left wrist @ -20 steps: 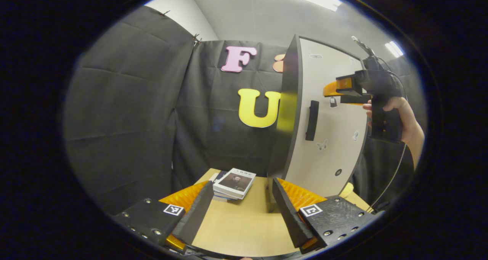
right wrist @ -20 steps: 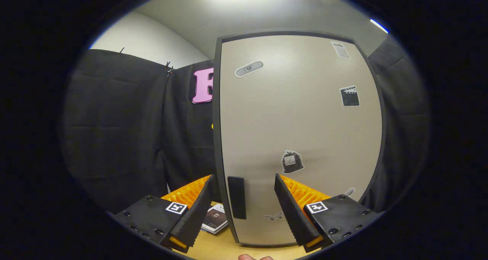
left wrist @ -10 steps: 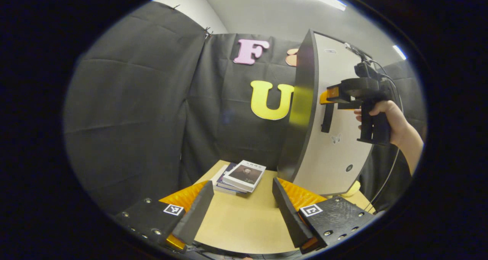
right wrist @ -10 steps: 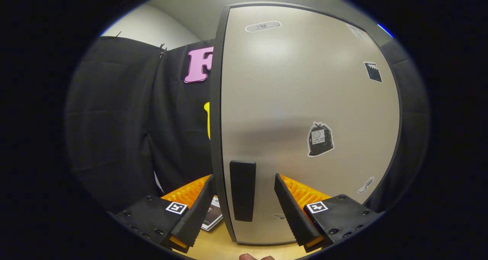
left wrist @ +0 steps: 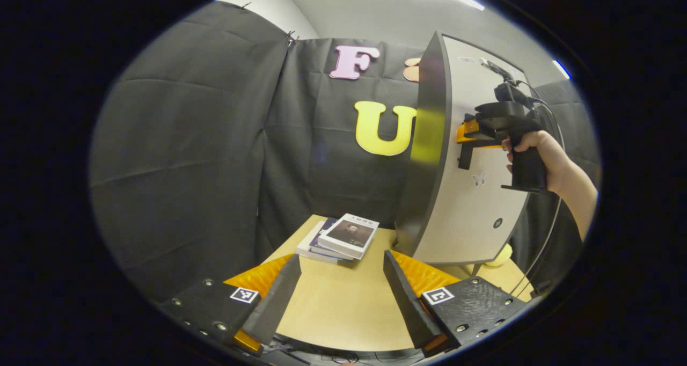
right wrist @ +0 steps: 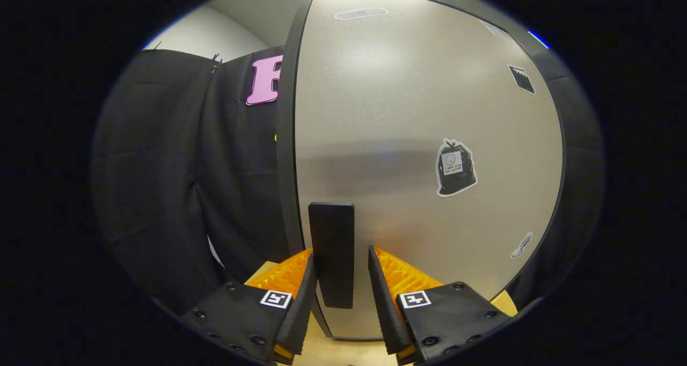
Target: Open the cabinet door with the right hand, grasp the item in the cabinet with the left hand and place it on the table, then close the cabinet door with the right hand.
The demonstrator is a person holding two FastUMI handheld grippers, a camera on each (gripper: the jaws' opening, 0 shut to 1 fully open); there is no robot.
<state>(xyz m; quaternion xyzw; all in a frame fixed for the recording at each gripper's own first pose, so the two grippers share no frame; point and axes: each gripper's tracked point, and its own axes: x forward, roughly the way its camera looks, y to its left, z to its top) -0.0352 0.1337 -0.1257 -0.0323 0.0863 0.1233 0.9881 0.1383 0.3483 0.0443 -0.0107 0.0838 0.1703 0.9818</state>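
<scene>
The left tool [left wrist: 333, 296] hung wide over the counter [left wrist: 343, 312] near stacked books [left wrist: 343, 237], evidently waiting. The right tool [right wrist: 335, 296] had narrowed around the door handle [right wrist: 333, 248], contact unconfirmed, positioned to pull. The cabinet door [right wrist: 418, 140] was shut, concealing the item.
</scene>
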